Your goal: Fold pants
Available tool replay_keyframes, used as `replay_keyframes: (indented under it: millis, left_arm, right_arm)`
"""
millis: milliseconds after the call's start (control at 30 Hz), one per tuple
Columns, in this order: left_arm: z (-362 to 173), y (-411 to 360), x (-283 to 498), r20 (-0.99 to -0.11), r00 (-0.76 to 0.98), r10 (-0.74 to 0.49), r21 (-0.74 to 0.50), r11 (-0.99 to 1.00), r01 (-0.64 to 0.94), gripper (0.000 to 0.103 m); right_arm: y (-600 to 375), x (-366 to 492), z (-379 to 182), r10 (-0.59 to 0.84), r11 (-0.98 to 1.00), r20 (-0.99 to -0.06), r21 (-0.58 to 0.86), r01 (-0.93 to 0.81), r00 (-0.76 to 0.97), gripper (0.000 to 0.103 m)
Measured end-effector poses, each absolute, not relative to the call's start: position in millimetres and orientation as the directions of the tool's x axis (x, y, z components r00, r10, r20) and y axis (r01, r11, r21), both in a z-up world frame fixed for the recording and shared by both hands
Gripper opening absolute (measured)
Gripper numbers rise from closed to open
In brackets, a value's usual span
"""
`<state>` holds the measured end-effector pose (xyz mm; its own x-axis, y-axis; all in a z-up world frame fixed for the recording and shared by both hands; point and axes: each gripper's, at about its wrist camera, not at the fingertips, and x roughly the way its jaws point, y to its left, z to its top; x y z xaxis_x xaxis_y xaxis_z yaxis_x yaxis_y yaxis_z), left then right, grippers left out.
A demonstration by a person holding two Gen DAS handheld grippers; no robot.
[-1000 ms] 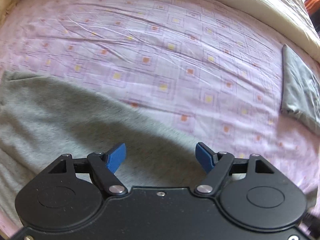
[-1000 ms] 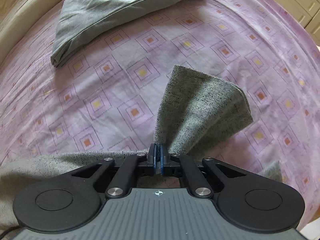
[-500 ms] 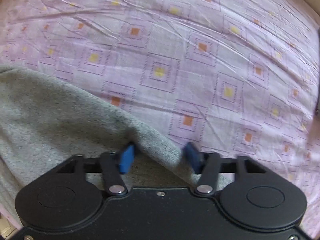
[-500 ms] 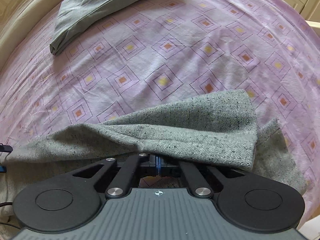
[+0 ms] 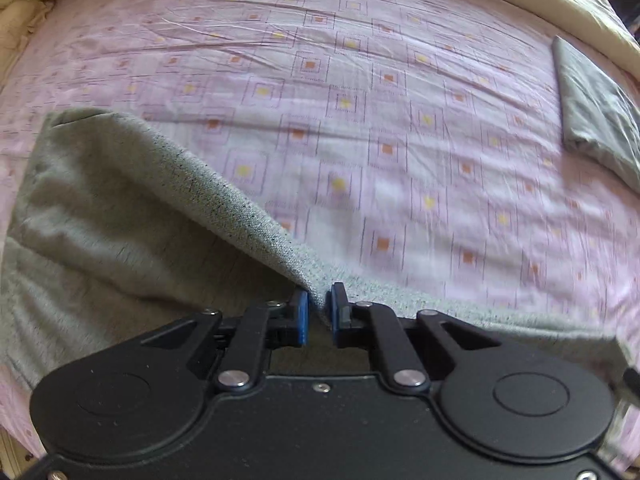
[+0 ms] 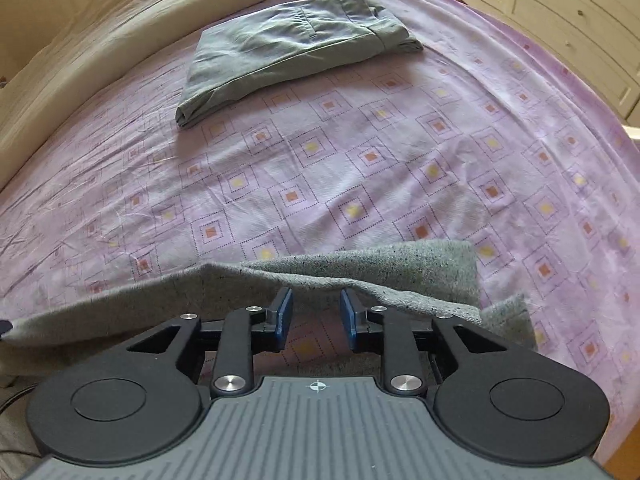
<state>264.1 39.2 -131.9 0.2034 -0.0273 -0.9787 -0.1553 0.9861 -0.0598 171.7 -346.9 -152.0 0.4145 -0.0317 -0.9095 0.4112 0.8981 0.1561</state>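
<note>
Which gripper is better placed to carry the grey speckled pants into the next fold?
Left. The left gripper is pinching an edge of the grey speckled pants, lifting it off the purple sheet. The right gripper is open, with the fabric edge just ahead.

A lilac bedsheet (image 6: 360,168) with small squares covers the bed; cream drawers (image 6: 560,12) stand beyond.

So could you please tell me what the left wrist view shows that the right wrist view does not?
Only the left wrist view shows the left gripper, its fingers pinching a raised edge of the speckled grey pants. Only the right wrist view shows the right gripper, fingers apart and holding nothing, plus a cream cabinet. Both show the purple patterned sheet, the speckled grey pants and the folded grey trousers.
</note>
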Motion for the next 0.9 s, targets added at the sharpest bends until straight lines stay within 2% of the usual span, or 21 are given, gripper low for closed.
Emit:
replay_keyframes:
  millis: [200, 367, 567, 900]
  left_arm:
    - [-152, 45, 220, -0.987, 0.16, 0.009, -0.01, 0.993, -0.118, 0.015]
    - [-164, 44, 213, -0.99, 0.137, -0.011, -0.027, 0.993, -0.114, 0.014]
    - [-166, 35, 210, -0.988, 0.157, -0.003, -0.011, 0.998, -0.054, 0.014]
    - [-163, 39, 217, -0.982, 0.187, -0.018, -0.025, 0.999, -0.036, 0.014]
  right_arm:
    - [-362, 134, -176, 0.049, 0.709, -0.923, 0.301, 0.638, 0.381, 0.029]
    - [-370, 102, -196, 0.052, 0.521, -0.924, 0.349, 0.779, 0.379, 0.029]
    - [-377, 83, -201, -0.022, 0.392, -0.904, 0.384, 0.836, 0.426, 0.032]
    - [-384, 84, -225, -0.03, 0.183, -0.888, 0.446, 0.876, 0.459, 0.033]
